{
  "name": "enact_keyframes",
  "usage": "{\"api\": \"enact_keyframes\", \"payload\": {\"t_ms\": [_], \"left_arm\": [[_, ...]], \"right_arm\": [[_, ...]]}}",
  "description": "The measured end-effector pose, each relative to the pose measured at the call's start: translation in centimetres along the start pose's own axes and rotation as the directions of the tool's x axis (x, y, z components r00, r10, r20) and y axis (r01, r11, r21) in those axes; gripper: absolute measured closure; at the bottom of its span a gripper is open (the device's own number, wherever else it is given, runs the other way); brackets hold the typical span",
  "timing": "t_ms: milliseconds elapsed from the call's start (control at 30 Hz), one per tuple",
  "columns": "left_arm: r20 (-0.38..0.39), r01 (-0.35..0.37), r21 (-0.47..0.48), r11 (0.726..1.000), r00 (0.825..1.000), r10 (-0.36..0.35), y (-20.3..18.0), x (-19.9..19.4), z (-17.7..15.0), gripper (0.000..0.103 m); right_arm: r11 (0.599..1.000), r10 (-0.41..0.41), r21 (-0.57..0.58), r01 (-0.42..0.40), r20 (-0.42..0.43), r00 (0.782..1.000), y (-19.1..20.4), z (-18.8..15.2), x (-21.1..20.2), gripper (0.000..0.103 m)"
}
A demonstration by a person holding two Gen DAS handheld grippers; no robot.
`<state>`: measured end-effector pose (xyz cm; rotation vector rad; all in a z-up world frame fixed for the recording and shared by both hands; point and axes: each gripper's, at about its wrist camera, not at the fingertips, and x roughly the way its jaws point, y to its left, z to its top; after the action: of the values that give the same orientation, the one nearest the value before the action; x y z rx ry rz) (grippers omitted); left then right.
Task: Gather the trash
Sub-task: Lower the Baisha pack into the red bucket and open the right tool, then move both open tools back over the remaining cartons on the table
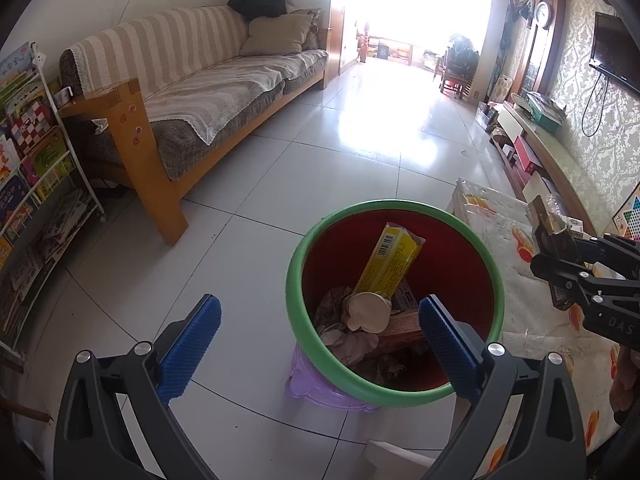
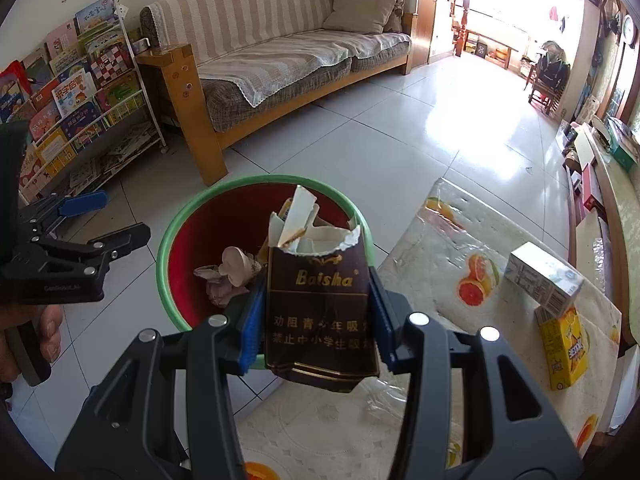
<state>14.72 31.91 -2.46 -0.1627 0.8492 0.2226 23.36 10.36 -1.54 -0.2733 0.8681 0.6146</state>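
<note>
A red bin with a green rim [image 1: 316, 340] stands on a purple stool [image 1: 316, 390] beside the table. It holds a yellow box [image 1: 394, 262], a crumpled cup and paper. My left gripper [image 1: 320, 336] is open and empty, just above the bin's near rim. My right gripper [image 2: 316, 320] is shut on a torn brown Baisha cigarette pack [image 2: 320, 312], held over the bin's edge [image 2: 176, 216]. The right gripper with the pack also shows in the left wrist view [image 1: 560, 256], right of the bin. A white carton [image 2: 542, 274] and a yellow drink box [image 2: 562, 346] stand on the table.
The table with a fruit-print cloth [image 2: 460, 248] lies to the right of the bin. A wooden sofa [image 1: 192, 92] and a book rack [image 1: 28, 168] stand to the left across the tiled floor. A TV bench [image 1: 560, 148] runs along the right wall.
</note>
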Motion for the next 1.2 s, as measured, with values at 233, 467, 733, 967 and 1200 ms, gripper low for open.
{"api": "enact_keyframes", "payload": {"t_ms": [233,467,733,967,1200], "left_arm": [[0.017,-0.030,-0.039,0.999,0.999,0.031,3.0,-1.5,-0.5,0.008],[0.029,-0.035,-0.054,0.998,0.999,0.036,4.4,-2.4,-0.9,0.008],[0.029,-0.032,-0.052,0.998,0.999,0.033,4.6,-2.6,-1.1,0.008],[0.028,-0.026,-0.055,0.998,0.999,0.027,4.5,-2.5,-1.2,0.008],[0.030,-0.030,-0.051,0.998,0.999,0.032,4.0,-2.7,-1.0,0.008]], "right_arm": [[0.999,-0.003,-0.046,0.002,-0.022,1.000,2.3,1.9,3.6,0.058],[0.999,-0.008,-0.052,0.005,-0.058,0.998,3.4,3.0,6.6,0.058],[0.999,-0.014,-0.051,0.010,-0.085,0.996,3.9,3.9,8.6,0.057],[0.997,-0.036,-0.063,0.032,-0.058,0.998,4.4,4.4,8.5,0.017],[0.996,-0.058,-0.071,0.055,-0.041,0.997,5.1,4.7,7.7,0.005]]}}
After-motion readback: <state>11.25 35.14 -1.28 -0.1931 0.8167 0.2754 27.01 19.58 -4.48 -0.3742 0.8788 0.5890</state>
